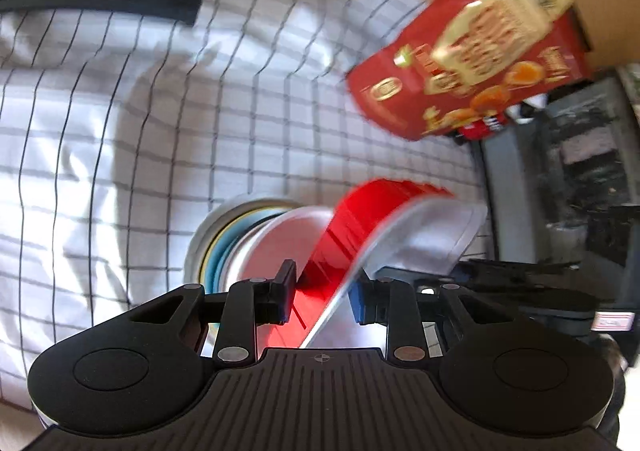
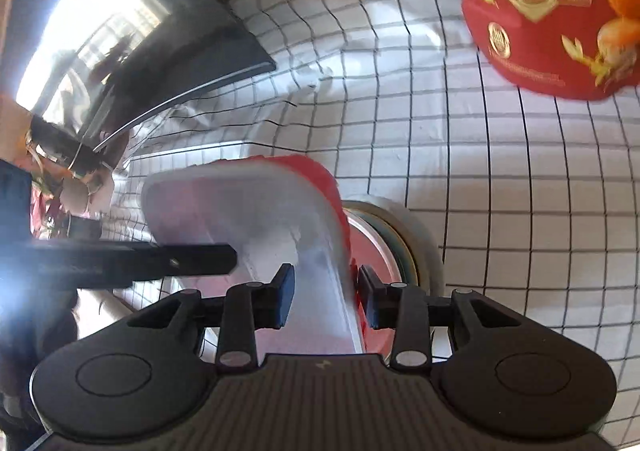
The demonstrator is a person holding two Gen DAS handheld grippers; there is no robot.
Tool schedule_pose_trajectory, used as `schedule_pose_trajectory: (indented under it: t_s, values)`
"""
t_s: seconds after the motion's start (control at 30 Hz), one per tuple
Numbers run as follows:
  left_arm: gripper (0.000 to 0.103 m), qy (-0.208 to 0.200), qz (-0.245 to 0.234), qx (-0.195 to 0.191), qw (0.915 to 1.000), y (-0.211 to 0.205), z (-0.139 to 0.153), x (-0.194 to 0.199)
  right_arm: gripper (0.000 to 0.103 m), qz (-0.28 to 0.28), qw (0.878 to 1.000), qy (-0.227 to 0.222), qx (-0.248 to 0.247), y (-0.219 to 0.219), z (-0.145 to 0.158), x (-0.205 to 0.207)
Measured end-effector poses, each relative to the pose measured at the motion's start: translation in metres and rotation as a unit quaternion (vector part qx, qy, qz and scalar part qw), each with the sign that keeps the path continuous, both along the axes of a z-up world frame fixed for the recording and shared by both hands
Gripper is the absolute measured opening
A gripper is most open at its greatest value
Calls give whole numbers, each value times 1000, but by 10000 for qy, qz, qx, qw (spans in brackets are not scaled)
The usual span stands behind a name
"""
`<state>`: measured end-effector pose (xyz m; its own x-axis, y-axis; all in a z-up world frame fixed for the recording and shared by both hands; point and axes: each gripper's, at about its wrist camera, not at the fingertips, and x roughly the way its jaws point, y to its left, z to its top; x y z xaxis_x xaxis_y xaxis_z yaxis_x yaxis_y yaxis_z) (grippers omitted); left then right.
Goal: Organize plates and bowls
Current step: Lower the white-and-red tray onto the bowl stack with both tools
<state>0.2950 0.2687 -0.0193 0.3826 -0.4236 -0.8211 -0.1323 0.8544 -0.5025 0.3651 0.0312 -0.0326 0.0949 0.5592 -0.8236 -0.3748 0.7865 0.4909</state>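
Observation:
A red plate (image 1: 344,235) with a white underside (image 2: 248,211) hangs tilted on edge, held from both sides. My left gripper (image 1: 322,293) is shut on its rim, one pad on the red face and one on the white back. My right gripper (image 2: 326,293) grips the opposite rim the same way. Just beyond and below the plate sits a stack of plates and bowls (image 1: 208,247) with grey, yellow, blue and white rims, also seen in the right wrist view as the stack (image 2: 404,239). The held plate hides most of the stack.
A white cloth with black checks (image 1: 120,131) covers the table. A red snack bag (image 1: 460,51) lies at the far side, seen again as the bag (image 2: 560,11). A dark glossy panel (image 2: 140,51) borders the cloth, with clutter beyond it.

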Motion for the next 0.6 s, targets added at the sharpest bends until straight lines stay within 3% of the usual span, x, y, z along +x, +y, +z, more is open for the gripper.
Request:
schedule_pose_trajectory:
  t_s: [0.33, 0.43, 0.6]
  values:
    - [33, 11, -667, -95, 9977, -34, 38, -15, 38, 153, 9998, -143, 65, -31, 39, -10]
    - [32, 166, -725, -91, 9972, -34, 27, -13, 38, 233, 9997, 96, 7, -29, 27, -9]
    - [31, 658, -386, -258, 9968, -10, -11, 5, 38, 242, 9971, 717, 5, -15, -13, 9]
